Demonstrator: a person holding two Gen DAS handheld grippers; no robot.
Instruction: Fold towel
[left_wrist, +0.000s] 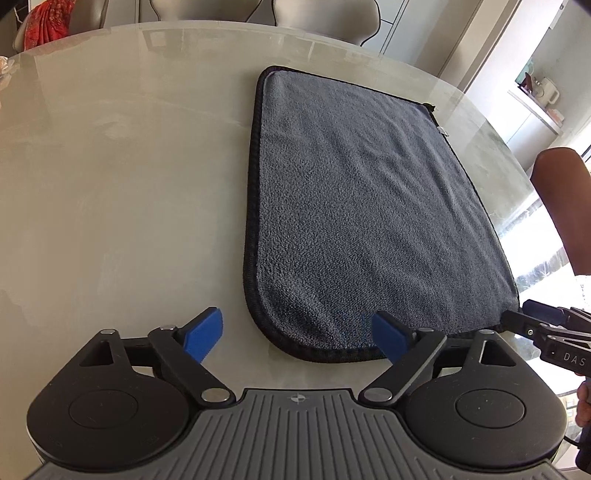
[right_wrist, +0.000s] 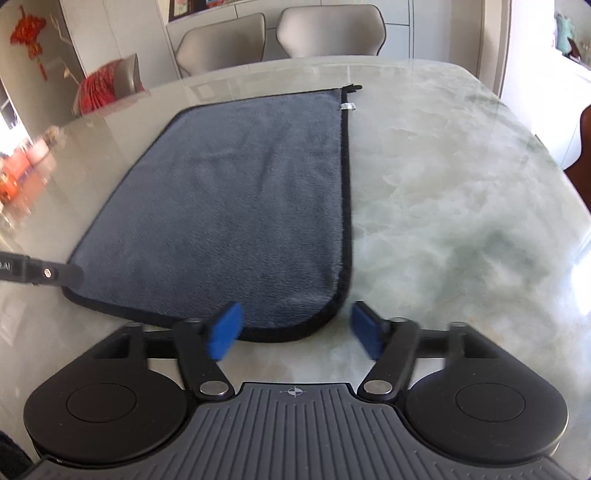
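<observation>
I've got the grey microfibre towel (left_wrist: 354, 206) lying flat on the pale marble table (left_wrist: 122, 192), folded, black hem all round. My left gripper (left_wrist: 295, 338) sits at its near left corner, jaws spread wide, nothing pinched. My right gripper (right_wrist: 295, 334) straddles the near right corner, jaws also spread, blue pads (right_wrist: 225, 334) clear of the cloth.

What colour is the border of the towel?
Black, around the grey towel; it shows best in the left wrist view.
</observation>
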